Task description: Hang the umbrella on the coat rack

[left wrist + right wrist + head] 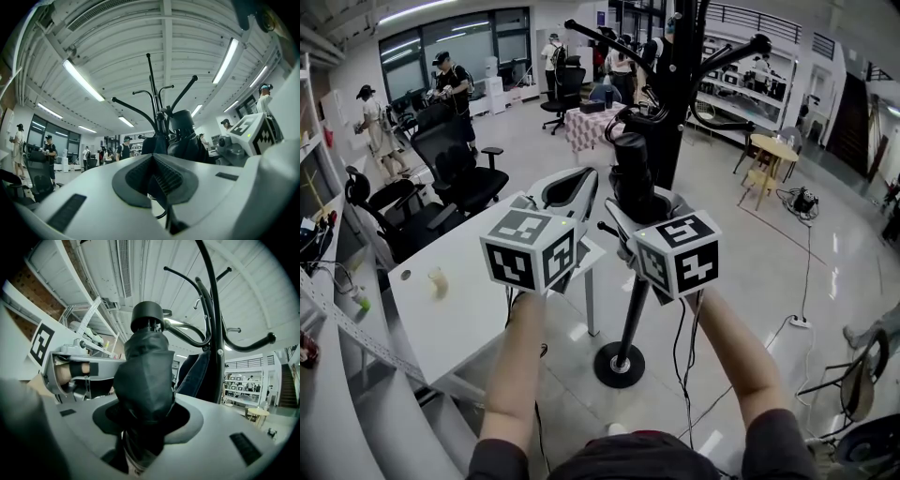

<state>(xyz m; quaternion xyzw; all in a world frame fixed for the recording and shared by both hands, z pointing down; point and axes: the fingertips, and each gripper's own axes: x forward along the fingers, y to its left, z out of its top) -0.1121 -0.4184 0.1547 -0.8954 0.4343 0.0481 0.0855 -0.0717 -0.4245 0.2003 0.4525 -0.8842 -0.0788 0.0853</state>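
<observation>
The right tongs are clamped on the folded black umbrella, which is held upright so that its round cap rises above them. In the head view the right tongs are raised beside the left tongs, near them but apart, and the umbrella is seen standing out of the right pair. The left tongs are drawn together at the tips; a narrow dark shape is seen in the gap behind the tips, and it cannot be told what it is. The black coat rack stands just beyond both tongs, with the umbrella close against its pole. From the right tongs, the pole and curved hooks of the rack are seen just to the right of the umbrella. A white table lies below and to the left of the left tongs.
</observation>
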